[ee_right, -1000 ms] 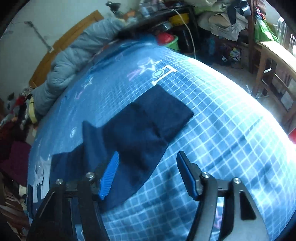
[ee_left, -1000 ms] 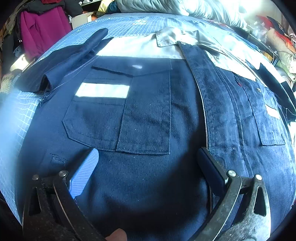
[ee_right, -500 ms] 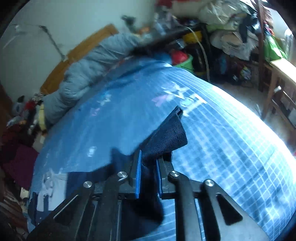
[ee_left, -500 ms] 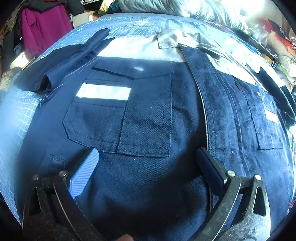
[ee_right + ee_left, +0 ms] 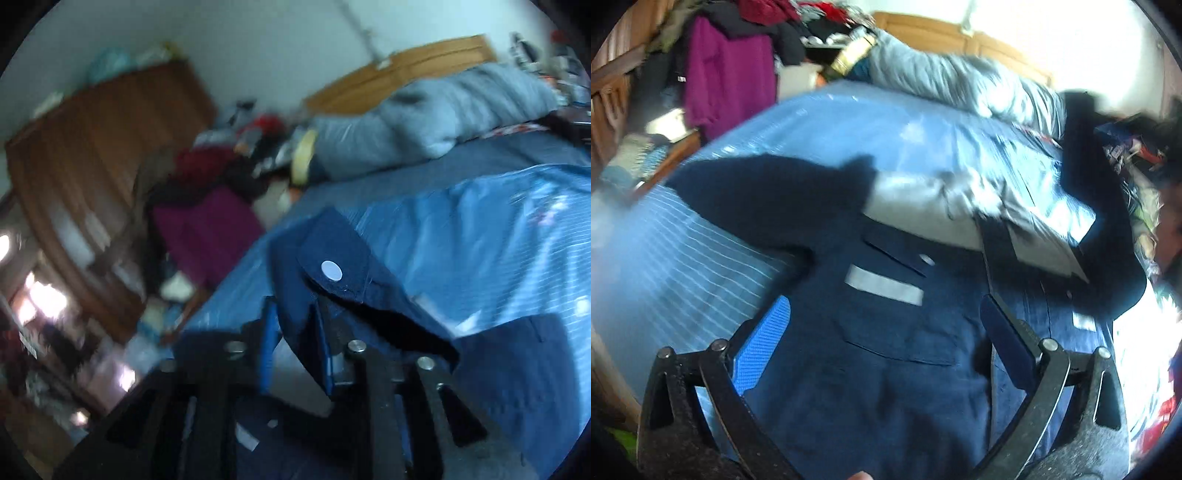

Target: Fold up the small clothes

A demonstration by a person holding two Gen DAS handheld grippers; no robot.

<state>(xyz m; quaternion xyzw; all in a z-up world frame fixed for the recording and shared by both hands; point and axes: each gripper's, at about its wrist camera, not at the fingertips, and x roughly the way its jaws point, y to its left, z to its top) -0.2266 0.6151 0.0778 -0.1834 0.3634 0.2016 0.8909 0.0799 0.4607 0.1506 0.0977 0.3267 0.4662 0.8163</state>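
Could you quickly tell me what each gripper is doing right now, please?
Left gripper: open, holding nothing, above the shirt.
Right gripper: closed on the shirt's sleeve, lifted off the bed.

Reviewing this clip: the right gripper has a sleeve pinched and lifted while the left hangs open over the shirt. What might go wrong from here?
1. The right gripper pinches only the sleeve cuff near its edge; the cloth may slip out mid-fold.
2. The left gripper is open and pins nothing, so pulling the sleeve could drag the navy shirt askew on the blue bedsheet.
3. Both views are motion-blurred; a fast swing may land the sleeve crooked.
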